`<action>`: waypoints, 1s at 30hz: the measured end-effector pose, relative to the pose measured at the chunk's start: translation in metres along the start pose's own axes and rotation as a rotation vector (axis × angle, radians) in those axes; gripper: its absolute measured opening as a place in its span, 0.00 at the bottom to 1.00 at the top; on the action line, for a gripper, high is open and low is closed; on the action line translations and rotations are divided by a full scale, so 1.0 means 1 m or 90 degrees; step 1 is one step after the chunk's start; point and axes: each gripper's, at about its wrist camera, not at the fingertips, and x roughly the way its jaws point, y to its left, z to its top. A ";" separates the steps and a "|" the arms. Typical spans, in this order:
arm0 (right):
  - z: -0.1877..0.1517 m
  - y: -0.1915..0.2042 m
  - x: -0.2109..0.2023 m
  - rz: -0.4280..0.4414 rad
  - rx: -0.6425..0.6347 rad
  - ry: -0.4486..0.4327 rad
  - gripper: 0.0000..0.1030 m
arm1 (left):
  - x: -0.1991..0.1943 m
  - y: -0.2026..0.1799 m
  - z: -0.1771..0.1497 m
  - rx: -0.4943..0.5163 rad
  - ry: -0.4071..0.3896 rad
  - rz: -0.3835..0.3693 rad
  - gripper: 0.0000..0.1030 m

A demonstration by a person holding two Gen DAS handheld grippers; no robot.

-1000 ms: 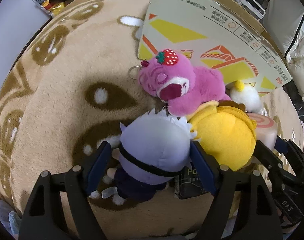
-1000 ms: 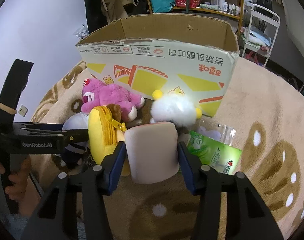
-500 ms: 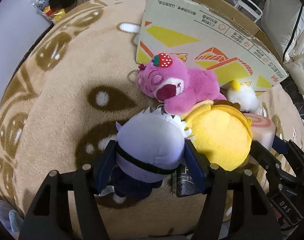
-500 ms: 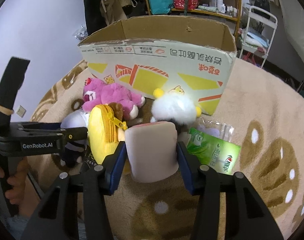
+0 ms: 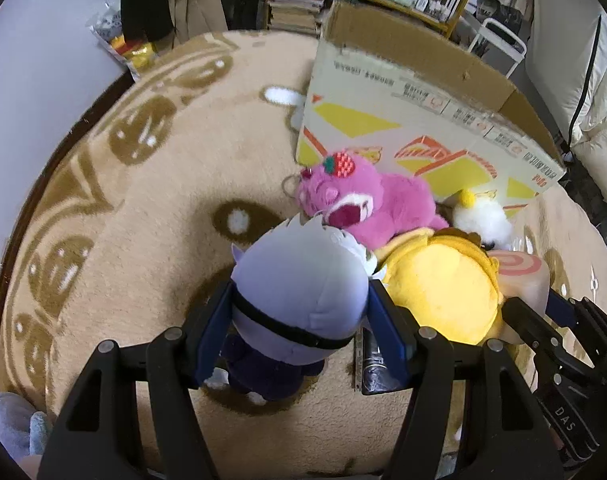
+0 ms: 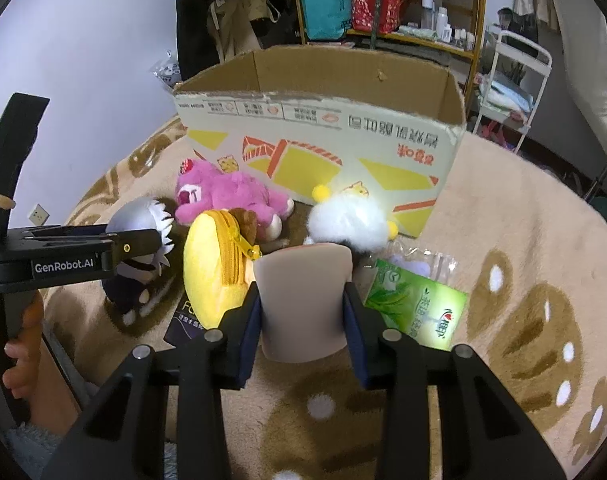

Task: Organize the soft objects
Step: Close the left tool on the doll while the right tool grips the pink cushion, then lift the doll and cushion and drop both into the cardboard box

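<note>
Pinching grey-haired doll (image 5: 299, 280) between left jaws, roll cushion (image 6: 303, 300) between right jaws

Left gripper (image 5: 299, 320) jaws clamping grey-haired doll (image 5: 299, 284), yellow plush (image 5: 443, 292) beside it

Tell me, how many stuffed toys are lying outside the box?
5: grey-haired doll in left claw; pink roll in right claw; yellow pouch, pink bear, white fluffball between. Others may hide.
</note>
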 end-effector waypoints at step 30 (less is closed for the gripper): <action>0.048 -0.020 -0.107 -0.040 0.043 -0.241 0.37 | -0.135 -0.023 0.010 0.071 -0.388 0.051 0.64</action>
